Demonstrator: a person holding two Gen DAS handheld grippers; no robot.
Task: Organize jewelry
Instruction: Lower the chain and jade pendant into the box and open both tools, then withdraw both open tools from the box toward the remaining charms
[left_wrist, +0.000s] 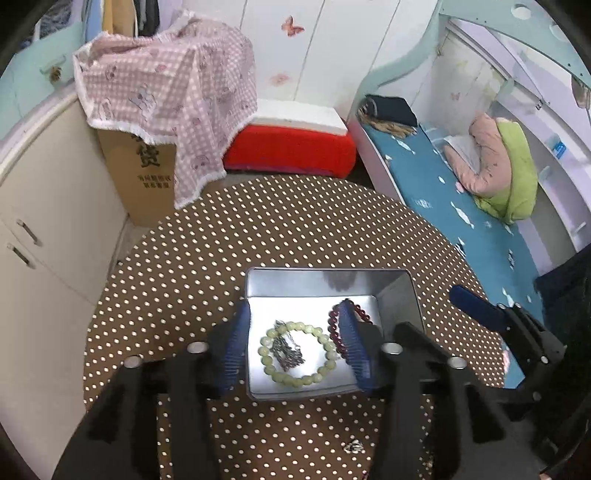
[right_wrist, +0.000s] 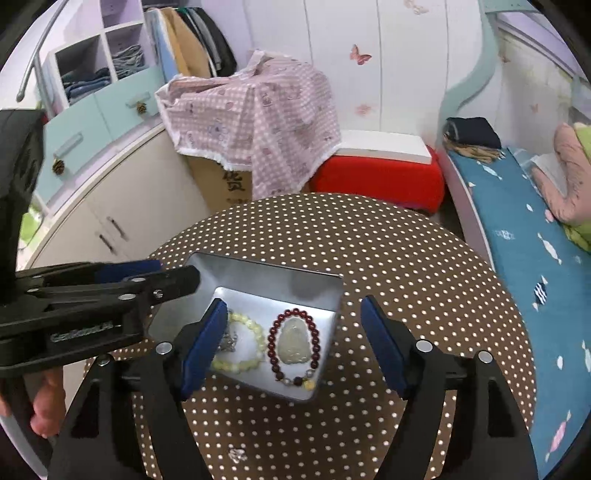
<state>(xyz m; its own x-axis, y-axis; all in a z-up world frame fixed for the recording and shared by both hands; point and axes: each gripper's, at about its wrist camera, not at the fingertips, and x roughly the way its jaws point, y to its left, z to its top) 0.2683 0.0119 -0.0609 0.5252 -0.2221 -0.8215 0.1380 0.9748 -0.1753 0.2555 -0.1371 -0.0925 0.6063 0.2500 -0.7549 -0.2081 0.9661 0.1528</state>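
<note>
Left wrist view: the left tongs (left_wrist: 293, 345) hang spread over a metal tin (left_wrist: 400, 295) on the polka-dot counter (left_wrist: 258, 229), straddling a pale green bead bracelet (left_wrist: 299, 352).

Right wrist view: the right tongs (right_wrist: 293, 345) are spread; a dark red bead bracelet (right_wrist: 273, 341) rings a jade pendant (right_wrist: 293, 341) inside the tin.

Open silver tin (right_wrist: 236, 273) on the dotted table (right_wrist: 406, 258). Inside, flat: pale green bead bracelet (left_wrist: 299, 352) w/ small dark metal piece (left_wrist: 286, 349) in its ring; dark red bead bracelet (right_wrist: 293, 347) beside it, around pale jade pendant (right_wrist: 293, 341).
</note>
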